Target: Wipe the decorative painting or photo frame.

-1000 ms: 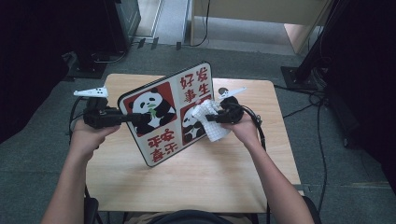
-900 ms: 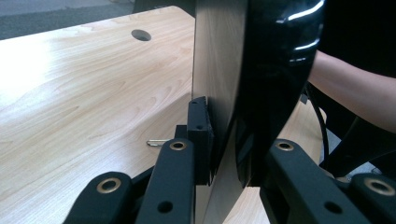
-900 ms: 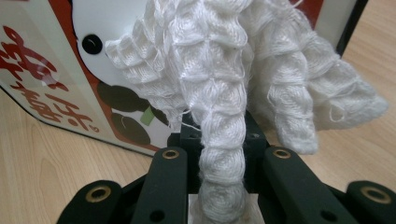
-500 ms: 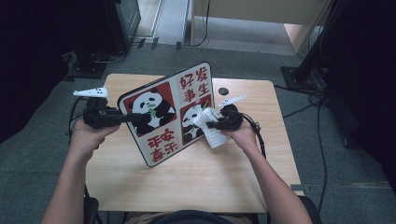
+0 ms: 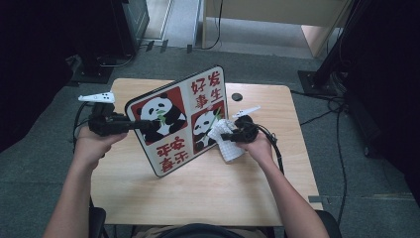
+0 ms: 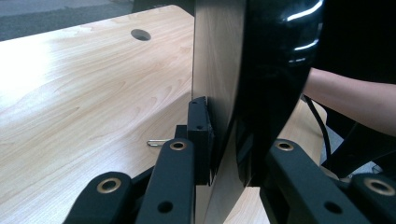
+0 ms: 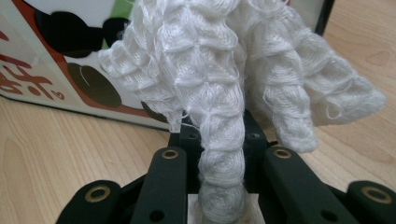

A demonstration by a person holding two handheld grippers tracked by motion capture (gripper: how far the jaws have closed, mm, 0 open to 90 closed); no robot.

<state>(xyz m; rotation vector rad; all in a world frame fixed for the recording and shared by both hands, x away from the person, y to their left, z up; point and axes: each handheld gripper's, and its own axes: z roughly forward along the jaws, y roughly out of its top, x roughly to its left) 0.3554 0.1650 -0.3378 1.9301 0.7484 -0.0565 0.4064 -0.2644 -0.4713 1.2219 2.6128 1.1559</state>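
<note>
Trouble looked close, since my left gripper (image 5: pixel 143 125) pinched the panda board's (image 5: pixel 181 119) edge, tilted up on the table (image 5: pixel 277 193), while my right gripper (image 5: pixel 225 136) squeezed the white cloth (image 5: pixel 225 144) against it, so one hard push might tip it.

Tilted panda board (image 5: pixel 181 121) blocks table (image 5: pixel 148 193) middle; front bare.
</note>
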